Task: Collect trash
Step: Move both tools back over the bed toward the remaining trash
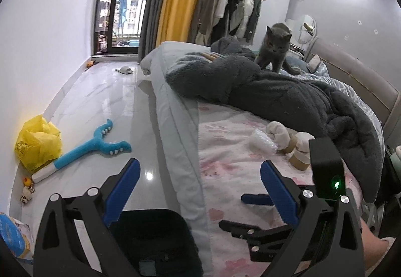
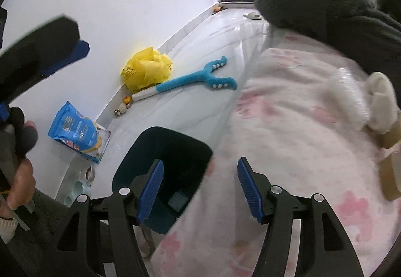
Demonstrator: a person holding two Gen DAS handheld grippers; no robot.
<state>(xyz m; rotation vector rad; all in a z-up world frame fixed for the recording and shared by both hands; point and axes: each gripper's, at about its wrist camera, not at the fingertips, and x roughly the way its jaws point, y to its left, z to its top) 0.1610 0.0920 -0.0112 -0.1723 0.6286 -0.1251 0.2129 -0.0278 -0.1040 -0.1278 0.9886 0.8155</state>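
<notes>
The bed (image 1: 220,151), with its pink patterned sheet, fills the right of both views; a dark bin (image 2: 163,171) stands on the floor against its near edge. The trash sits on the sheet near the grey blanket (image 1: 288,96): 1 crumpled clear wrapper (image 1: 263,140), white wads (image 1: 278,133) and 2 cardboard rolls (image 1: 298,159), all touching or just beside one another.

Step in hand — judged as the approach to the next pickup. The left gripper (image 1: 200,191) stands wide apart, empty. The right gripper (image 2: 200,189) has its jaws apart, nothing between them.

Next move calls for 1 gripper to reach across the sheet, close on a single item — the wrapper is nearest — and carry it over the bin.
</notes>
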